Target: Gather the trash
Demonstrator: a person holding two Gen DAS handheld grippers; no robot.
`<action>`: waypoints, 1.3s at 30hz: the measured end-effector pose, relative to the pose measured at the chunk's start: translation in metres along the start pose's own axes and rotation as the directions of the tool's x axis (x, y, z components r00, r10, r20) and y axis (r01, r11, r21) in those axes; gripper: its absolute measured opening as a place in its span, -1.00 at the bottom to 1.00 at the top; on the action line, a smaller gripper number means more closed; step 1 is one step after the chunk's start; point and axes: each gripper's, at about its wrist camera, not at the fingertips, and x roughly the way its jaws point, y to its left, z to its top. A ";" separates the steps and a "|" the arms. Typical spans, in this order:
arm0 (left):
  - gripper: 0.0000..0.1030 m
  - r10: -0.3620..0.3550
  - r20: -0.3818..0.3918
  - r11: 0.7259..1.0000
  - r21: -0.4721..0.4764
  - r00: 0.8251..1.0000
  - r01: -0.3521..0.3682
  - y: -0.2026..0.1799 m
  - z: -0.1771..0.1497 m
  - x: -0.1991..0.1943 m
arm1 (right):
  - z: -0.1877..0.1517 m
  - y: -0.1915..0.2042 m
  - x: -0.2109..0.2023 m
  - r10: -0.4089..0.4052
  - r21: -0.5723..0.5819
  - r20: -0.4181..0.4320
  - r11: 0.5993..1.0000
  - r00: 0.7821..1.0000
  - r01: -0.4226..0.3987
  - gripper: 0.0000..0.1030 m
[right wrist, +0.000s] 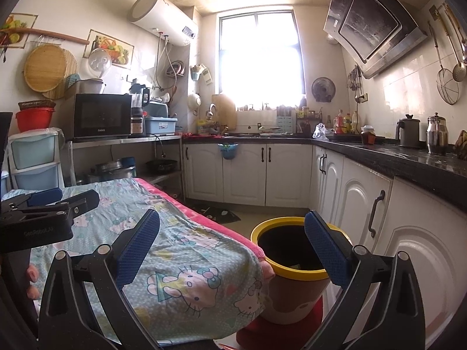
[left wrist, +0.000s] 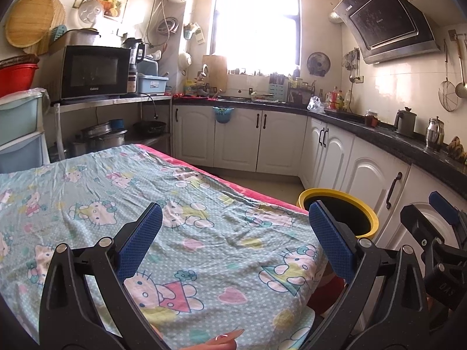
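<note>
A narrow kitchen with white cabinets and a bright window at the far end frames a table covered by a cartoon-print cloth point(left wrist: 181, 218), which fills the lower left of both views. The task's target, a yellow-rimmed bin point(right wrist: 292, 262), stands on the floor just beside the table's right edge, at lower centre-right of the right wrist view and partly behind a blue pad in the left wrist view. Its inside looks dark; whether anything lies in it cannot be told. No loose trash shows on the cloth; an orange-pink sliver at the bottom edge of the left wrist view is too cut off to identify.

The left gripper point(left wrist: 233, 239) hangs over the cloth with its jaws spread wide and nothing between them. The right gripper point(right wrist: 233, 245) is likewise released and empty, straddling the table edge and the bin rim.

The likely risks: the wrinkled cloth could be pinched along with any scrap and dragged off the table. The bin sits close under the overhang, so a careless drop could hit the rim or the pink edge point(right wrist: 210, 227) of the under-layer and fall to the floor. The two grippers are near each other and could collide.
</note>
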 end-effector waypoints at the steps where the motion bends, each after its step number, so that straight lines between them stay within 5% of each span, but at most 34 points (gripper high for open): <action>1: 0.79 0.001 0.000 1.000 0.000 1.000 -0.001 0.000 0.000 0.000 | 0.000 0.000 0.000 -0.001 0.000 -0.001 1.000 1.000 0.001 0.88; 39: 0.79 0.014 0.013 1.000 -0.002 1.000 -0.014 0.001 0.005 -0.002 | 0.001 0.002 -0.004 0.007 -0.003 0.007 1.000 1.000 -0.007 0.88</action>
